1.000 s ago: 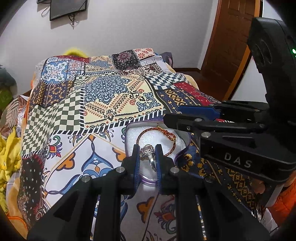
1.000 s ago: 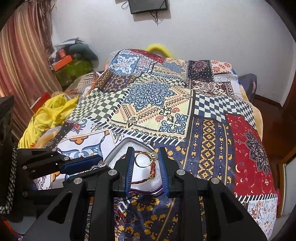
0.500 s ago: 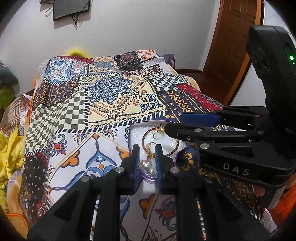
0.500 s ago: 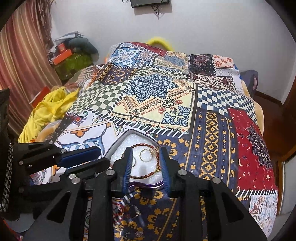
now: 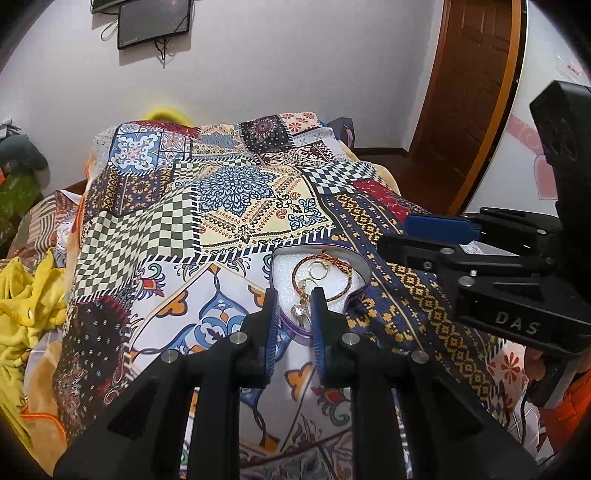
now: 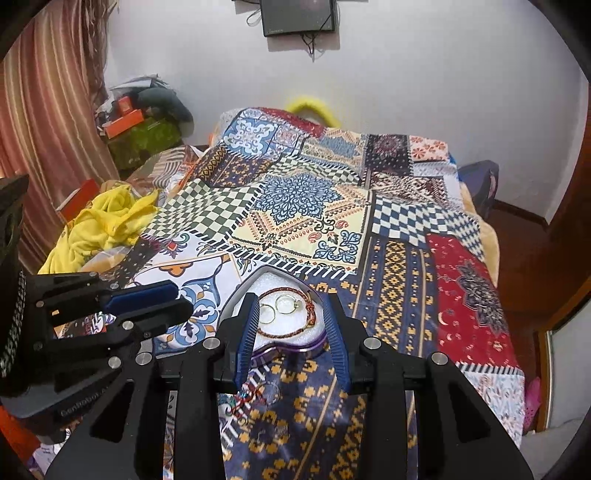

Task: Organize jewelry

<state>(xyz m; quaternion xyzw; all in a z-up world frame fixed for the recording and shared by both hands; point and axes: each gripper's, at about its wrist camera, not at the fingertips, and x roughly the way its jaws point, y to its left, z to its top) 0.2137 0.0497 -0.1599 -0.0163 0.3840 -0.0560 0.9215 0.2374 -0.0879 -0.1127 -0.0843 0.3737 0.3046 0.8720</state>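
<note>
A heart-shaped purple jewelry box point(image 5: 360, 264) with white foam lies on the patchwork bedspread. It holds a red-and-gold bracelet point(image 5: 343, 264), a gold ring point(image 5: 318, 272) and a silvery ring point(image 5: 300, 311) near its front. My left gripper point(image 5: 293, 314) is open just above the box's near edge, the silvery ring lying between its fingers. In the right wrist view the box point(image 6: 314, 343) sits between the open fingers of my right gripper point(image 6: 291, 328), with the bracelet point(image 6: 284, 330) and two rings point(image 6: 286, 304) inside. More jewelry point(image 6: 251, 397) lies on the cloth below.
The patchwork bedspread point(image 6: 303, 199) covers the bed. Yellow cloth point(image 6: 99, 221) lies at the left edge. A wooden door point(image 5: 476, 92) stands to the right and a dark screen point(image 6: 297, 16) hangs on the wall.
My left gripper opened and let go of the silvery ring, which now lies in the box, then drew back. My right gripper opened wider and pulled back from the box.
</note>
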